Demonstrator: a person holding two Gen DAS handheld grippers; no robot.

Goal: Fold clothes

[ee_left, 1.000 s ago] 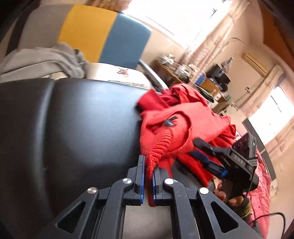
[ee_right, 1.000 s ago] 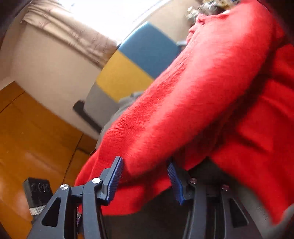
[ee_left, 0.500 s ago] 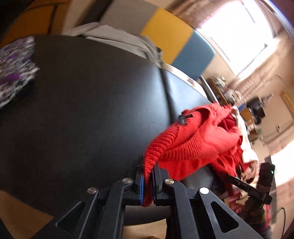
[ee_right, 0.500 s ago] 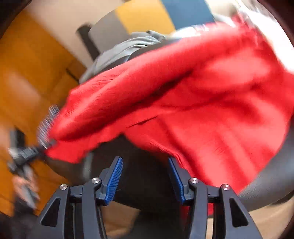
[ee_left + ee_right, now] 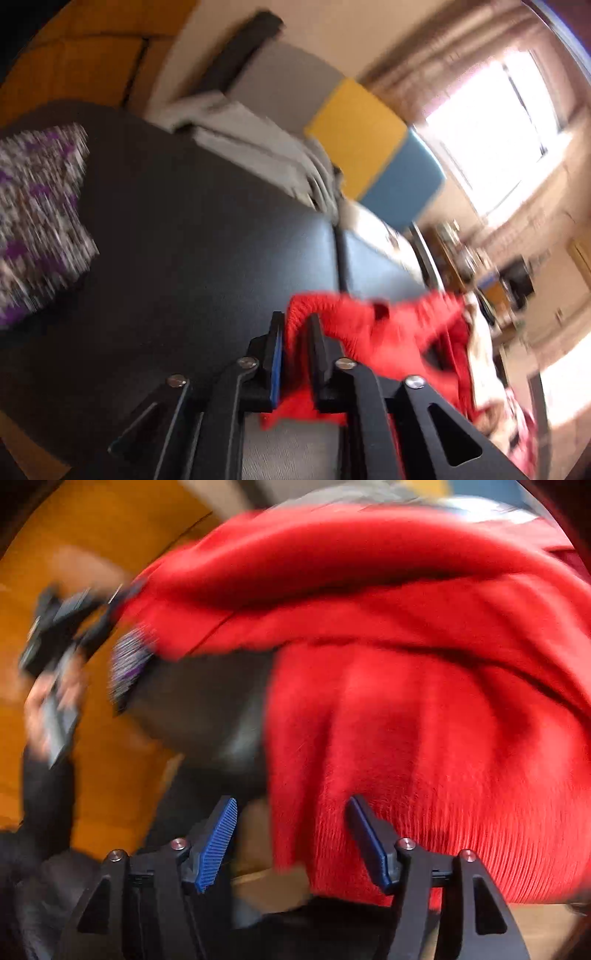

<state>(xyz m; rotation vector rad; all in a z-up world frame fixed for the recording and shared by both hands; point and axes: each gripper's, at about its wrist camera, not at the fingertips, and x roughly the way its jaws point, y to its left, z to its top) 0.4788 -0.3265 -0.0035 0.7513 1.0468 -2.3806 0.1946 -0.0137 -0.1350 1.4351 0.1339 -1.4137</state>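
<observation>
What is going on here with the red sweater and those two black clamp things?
A person is folding clothes with a hand-held gripper in each hand. The left gripper has the ribbed edge of a red sweater between its fingers, and its jaws are opening. The right gripper is opening too, with the sweater's lower edge lying loose between its fingers. The sweater is spread over a black padded surface, where a purple patterned cloth and a grey garment also lie.

Red sweater is looking like ribbed knit cloth, fuzzy & matt. Black cushion top is showing smooth leatherette w/ soft sheen. Gripper pads are appearing as ridged blue rubber; frames matt black plastic w/ shiny metal screws.
</observation>
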